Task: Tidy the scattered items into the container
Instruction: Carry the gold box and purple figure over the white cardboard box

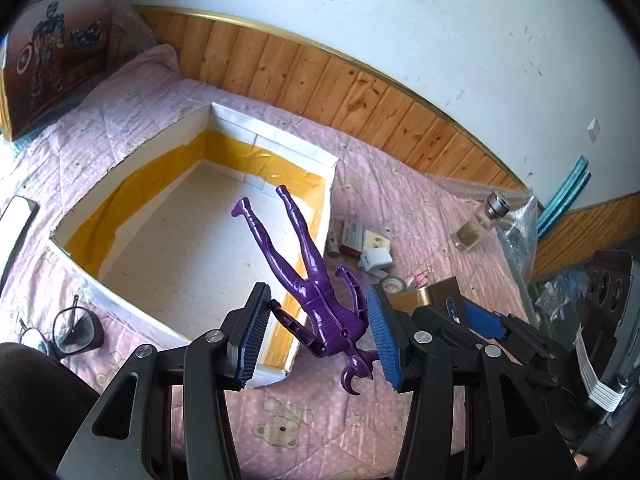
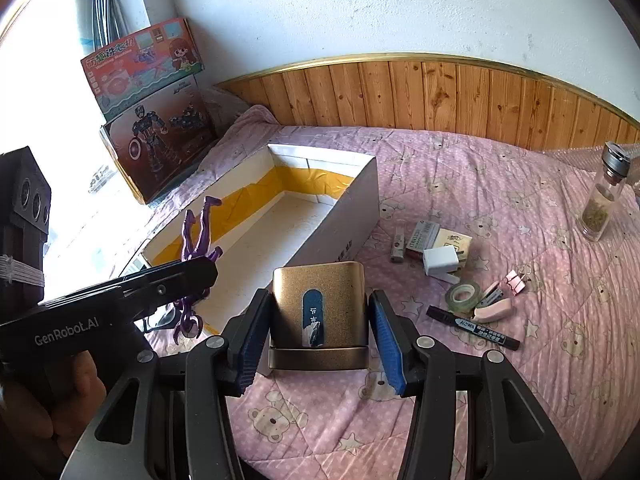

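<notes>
With the left gripper (image 1: 318,334) clamped on the purple figure (image 1: 308,280) above the box's (image 1: 132,176) near corner and the right gripper (image 2: 318,334) clamped on the gold case (image 2: 318,308), carry both well over the rim before loosening the jaws.

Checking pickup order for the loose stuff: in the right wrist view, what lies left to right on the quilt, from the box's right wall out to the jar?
White box → small grey stick → white charger cube → tape roll → pink binder clip → glass jar.
</notes>
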Tool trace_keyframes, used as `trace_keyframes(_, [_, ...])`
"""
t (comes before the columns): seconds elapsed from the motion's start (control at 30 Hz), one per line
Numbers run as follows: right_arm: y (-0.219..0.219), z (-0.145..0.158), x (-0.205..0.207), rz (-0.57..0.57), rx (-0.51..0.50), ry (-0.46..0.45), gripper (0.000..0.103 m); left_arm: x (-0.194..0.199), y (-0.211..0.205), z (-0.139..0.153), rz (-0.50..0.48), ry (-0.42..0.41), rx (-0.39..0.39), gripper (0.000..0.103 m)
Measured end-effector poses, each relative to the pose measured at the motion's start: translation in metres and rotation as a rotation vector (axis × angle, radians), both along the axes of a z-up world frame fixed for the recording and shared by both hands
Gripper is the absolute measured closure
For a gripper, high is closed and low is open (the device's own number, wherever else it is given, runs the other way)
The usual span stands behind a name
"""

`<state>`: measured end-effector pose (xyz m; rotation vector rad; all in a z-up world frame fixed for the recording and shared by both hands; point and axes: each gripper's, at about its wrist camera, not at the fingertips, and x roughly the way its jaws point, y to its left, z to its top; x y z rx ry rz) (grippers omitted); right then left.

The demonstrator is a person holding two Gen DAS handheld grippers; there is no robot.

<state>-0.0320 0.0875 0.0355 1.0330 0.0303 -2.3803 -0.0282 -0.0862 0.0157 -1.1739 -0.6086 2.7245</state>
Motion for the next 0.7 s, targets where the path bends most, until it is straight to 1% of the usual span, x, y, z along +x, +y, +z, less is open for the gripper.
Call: trace_keyframes(0.7, [-0.062,0.010,-0.011,0.095,0.040,0.011,0.052,-0.011,-0.058,-0.010,0.067,-0.015,0.067,0.052])
